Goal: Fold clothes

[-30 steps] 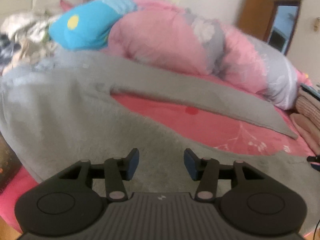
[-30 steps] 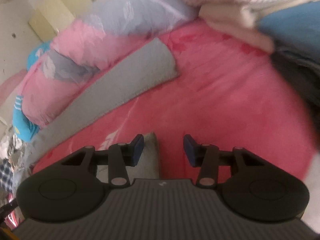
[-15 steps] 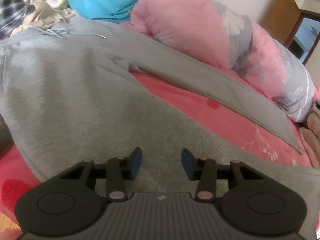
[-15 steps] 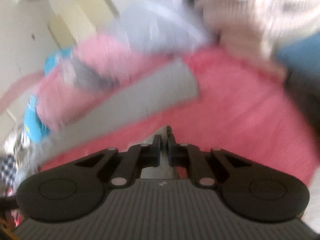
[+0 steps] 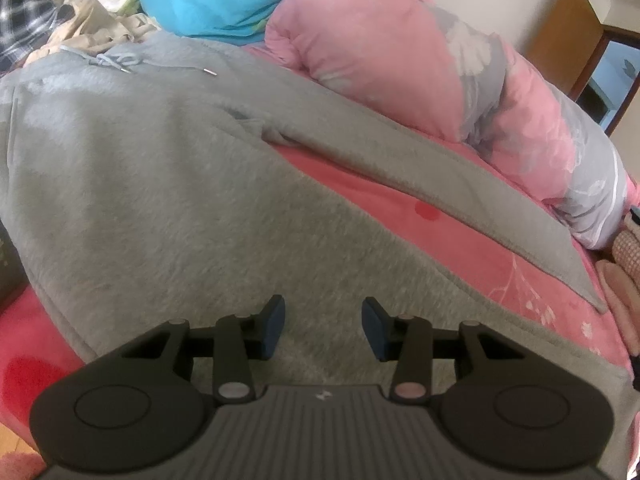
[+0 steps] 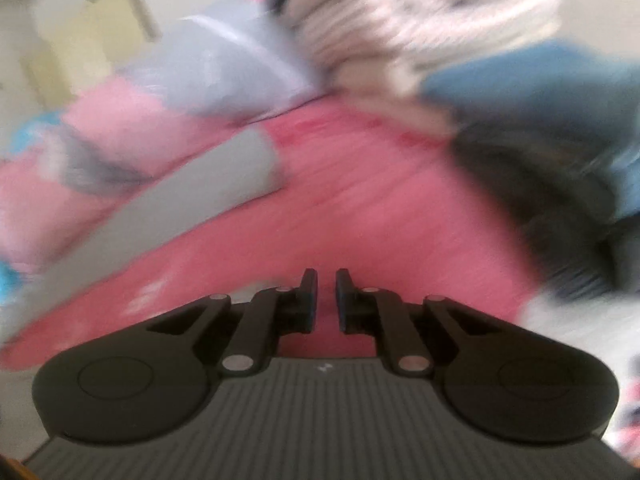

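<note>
**A:** Grey hoodie (image 5: 168,208) first: it lies spread flat on the pink bedsheet (image 5: 400,220), its body right under your left gripper (image 5: 323,330). The jaws there stand apart with only fabric below them, nothing pinched; they have narrowed a little in the past second.

**B:** And my right gripper (image 6: 323,300)?

**A:** It snapped nearly together half a second ago, with a grey edge between the pads then, and has just been opening a touch. Now a narrow slit shows between the pads, and I see only pink sheet through it (the view is badly smeared, so I can't rule out a thin hem lower down). I judge that you hold nothing.

**B:** What lies beyond?

**A:** Outward from the right gripper, the hoodie's sleeve (image 6: 224,176) stretches away on the sheet towards the pink-and-grey duvet (image 6: 132,120), well apart from your fingers. A heap of other clothes (image 6: 520,92) sits on the right. In the left view the camera has tipped down since a second ago, so the drawstrings (image 5: 120,62) now show near the collar.

**B:** So what does that mean?

**A:** Probably the pinch slipped or let go. No fold is started; you likely need to re-grip the hem or sleeve.
</note>
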`<act>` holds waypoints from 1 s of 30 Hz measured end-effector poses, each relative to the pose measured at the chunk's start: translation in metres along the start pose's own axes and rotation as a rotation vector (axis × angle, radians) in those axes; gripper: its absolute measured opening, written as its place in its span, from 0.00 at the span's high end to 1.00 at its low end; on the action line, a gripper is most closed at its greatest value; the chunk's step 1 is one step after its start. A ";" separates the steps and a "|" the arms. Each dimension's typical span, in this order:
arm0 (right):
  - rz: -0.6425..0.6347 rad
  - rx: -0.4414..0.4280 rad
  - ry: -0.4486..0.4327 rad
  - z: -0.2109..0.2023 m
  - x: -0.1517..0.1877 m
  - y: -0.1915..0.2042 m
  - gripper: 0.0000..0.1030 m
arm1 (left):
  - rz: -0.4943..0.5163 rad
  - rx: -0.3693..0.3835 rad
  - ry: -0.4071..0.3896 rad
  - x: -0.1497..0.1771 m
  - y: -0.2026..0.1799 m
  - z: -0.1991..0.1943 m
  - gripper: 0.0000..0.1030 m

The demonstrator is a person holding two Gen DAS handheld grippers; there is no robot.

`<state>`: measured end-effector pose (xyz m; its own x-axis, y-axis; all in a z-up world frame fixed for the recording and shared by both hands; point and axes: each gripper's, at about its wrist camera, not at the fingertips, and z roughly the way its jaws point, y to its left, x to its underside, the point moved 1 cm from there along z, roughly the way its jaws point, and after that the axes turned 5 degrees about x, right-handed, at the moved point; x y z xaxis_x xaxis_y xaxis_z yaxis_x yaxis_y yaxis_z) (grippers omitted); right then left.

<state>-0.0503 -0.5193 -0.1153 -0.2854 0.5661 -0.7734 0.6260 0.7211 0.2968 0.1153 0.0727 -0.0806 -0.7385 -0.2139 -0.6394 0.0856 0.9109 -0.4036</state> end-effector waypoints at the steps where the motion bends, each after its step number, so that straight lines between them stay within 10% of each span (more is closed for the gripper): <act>1: 0.016 0.010 -0.012 -0.003 -0.005 -0.003 0.87 | -0.004 0.004 -0.001 0.000 0.001 0.000 0.57; 6: -0.053 -0.179 -0.013 -0.015 -0.022 0.050 0.86 | -0.050 0.033 -0.033 -0.001 0.009 -0.005 0.56; 17: -0.554 -0.858 0.410 0.015 0.029 0.378 0.71 | -0.174 0.095 -0.070 -0.005 0.037 -0.006 0.54; 22: -0.695 -0.923 0.591 0.050 0.082 0.485 0.71 | -0.177 0.135 -0.069 -0.005 0.045 -0.002 0.53; 30: -0.840 -0.960 0.732 0.060 0.130 0.548 0.70 | -0.216 0.200 -0.069 -0.006 0.059 0.004 0.52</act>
<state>0.2992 -0.0741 -0.0867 -0.7927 -0.2828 -0.5401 -0.5334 0.7508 0.3897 0.1275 0.1261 -0.1029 -0.7072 -0.4249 -0.5652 0.0670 0.7555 -0.6517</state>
